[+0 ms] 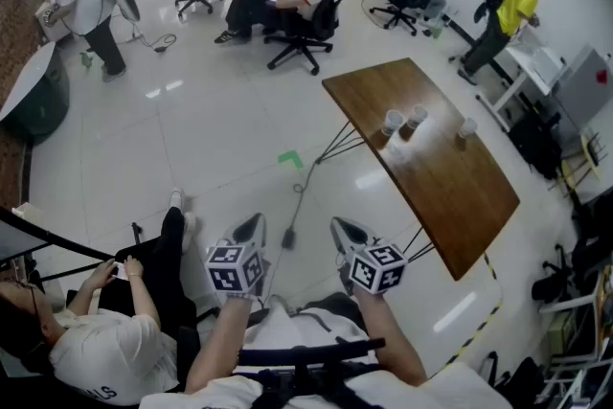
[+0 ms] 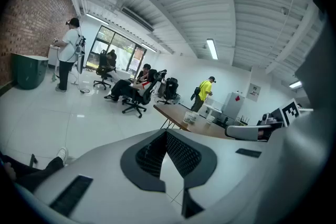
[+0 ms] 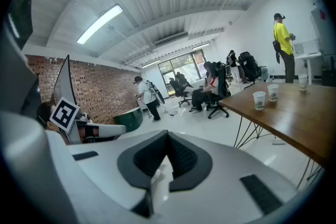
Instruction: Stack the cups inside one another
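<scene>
Three white paper cups stand apart on a brown wooden table [image 1: 450, 192]: one cup [image 1: 393, 122], a second [image 1: 416, 117] close beside it, and a third [image 1: 466, 127] further right. The right gripper view shows the same cups [image 3: 259, 100], [image 3: 273, 92], [image 3: 302, 81] on the table [image 3: 299, 120]. Both grippers hang over the floor, well short of the table. My left gripper [image 1: 254, 223] [image 2: 166, 134] is shut with nothing in it. So is my right gripper [image 1: 343, 227] [image 3: 168, 135]. In the left gripper view the cups [image 2: 190, 118] are tiny and far off.
A cable [image 1: 292, 215] runs across the white floor towards the table's thin black legs [image 1: 337, 147]. Beside my left arm sits a person [image 1: 105, 340]. Office chairs with seated people [image 1: 302, 0] are further back, and someone in yellow [image 1: 512, 10] stands at a desk.
</scene>
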Tool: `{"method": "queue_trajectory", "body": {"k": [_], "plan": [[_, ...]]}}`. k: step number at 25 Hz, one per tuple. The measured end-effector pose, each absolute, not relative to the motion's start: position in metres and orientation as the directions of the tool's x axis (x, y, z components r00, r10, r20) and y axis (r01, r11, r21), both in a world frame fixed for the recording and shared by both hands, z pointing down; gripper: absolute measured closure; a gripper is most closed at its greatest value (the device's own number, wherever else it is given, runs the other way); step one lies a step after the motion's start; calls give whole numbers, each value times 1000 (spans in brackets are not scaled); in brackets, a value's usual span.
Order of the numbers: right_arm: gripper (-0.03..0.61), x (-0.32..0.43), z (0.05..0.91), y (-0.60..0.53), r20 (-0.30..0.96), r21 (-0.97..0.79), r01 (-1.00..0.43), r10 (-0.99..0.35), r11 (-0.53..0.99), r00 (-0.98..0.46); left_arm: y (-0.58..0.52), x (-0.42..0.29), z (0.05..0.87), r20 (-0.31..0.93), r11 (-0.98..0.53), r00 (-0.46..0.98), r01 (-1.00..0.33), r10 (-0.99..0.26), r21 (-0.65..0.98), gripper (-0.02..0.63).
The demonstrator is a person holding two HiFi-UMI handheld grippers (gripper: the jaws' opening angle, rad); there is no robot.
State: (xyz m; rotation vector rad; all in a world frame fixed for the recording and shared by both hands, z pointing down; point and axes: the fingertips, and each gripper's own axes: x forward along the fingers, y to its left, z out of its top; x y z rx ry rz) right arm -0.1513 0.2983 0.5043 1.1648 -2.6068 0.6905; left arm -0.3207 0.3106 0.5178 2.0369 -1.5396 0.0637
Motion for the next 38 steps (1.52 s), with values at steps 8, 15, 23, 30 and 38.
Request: {"method": "queue_trajectory", "body": {"k": [8, 15, 23, 30, 38], "plan": [[569, -147, 506, 295, 362, -332, -748, -654, 575, -664, 306, -318, 521, 373, -168, 337, -893, -864, 417, 615], [569, -128, 507, 295, 366, -339, -763, -670, 550, -645, 302, -297, 522, 383, -197, 367, -888, -848, 415, 615], [569, -79, 507, 292, 355, -352, -793, -713, 497, -604, 287, -246, 524, 400, -263, 425, -878, -812, 399, 615], [569, -18, 503, 275, 339, -384, -815, -754, 435, -562, 263, -184, 519, 418, -318, 476, -863, -774, 393, 615], [569, 43, 508, 261, 335, -415, -810, -758, 415, -560, 243, -125, 519, 443, -320, 475, -867, -760, 382, 615]]}}
